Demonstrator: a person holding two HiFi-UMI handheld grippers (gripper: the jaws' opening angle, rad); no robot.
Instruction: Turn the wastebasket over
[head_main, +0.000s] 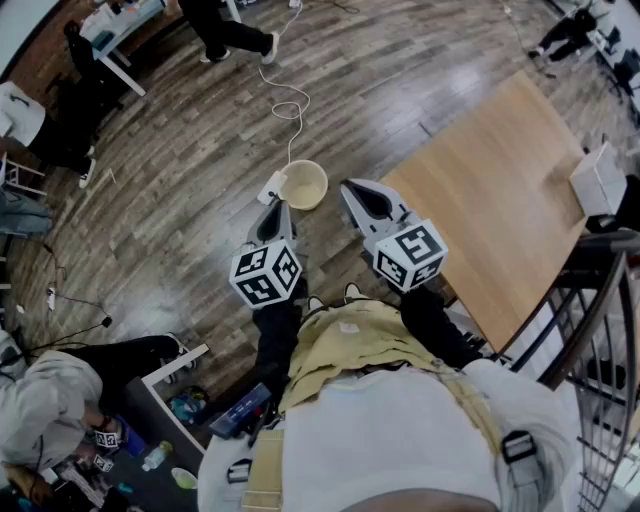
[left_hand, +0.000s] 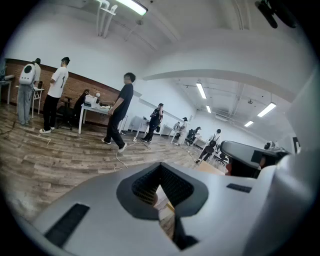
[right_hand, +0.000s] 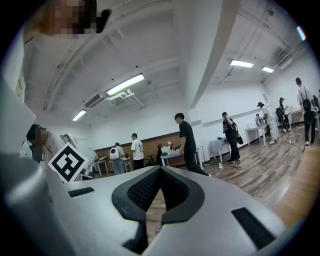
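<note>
The wastebasket (head_main: 305, 183) is a round cream tub standing on the wooden floor with its mouth facing up, seen in the head view. My left gripper (head_main: 279, 208) is held just to its lower left, jaws shut and holding nothing. My right gripper (head_main: 358, 192) hovers a little to the basket's right, also shut and holding nothing. Neither touches the basket. In the left gripper view the left gripper (left_hand: 160, 167) looks across the room with its jaws together. The right gripper view shows the right gripper (right_hand: 160, 170) the same way, pointing level at the room.
A wooden table (head_main: 500, 190) stands close on the right with a white box (head_main: 598, 180) on it. A white cable (head_main: 290, 105) and a power strip (head_main: 270, 187) lie on the floor beside the basket. A metal railing (head_main: 600, 330) is at far right. Several people stand further off.
</note>
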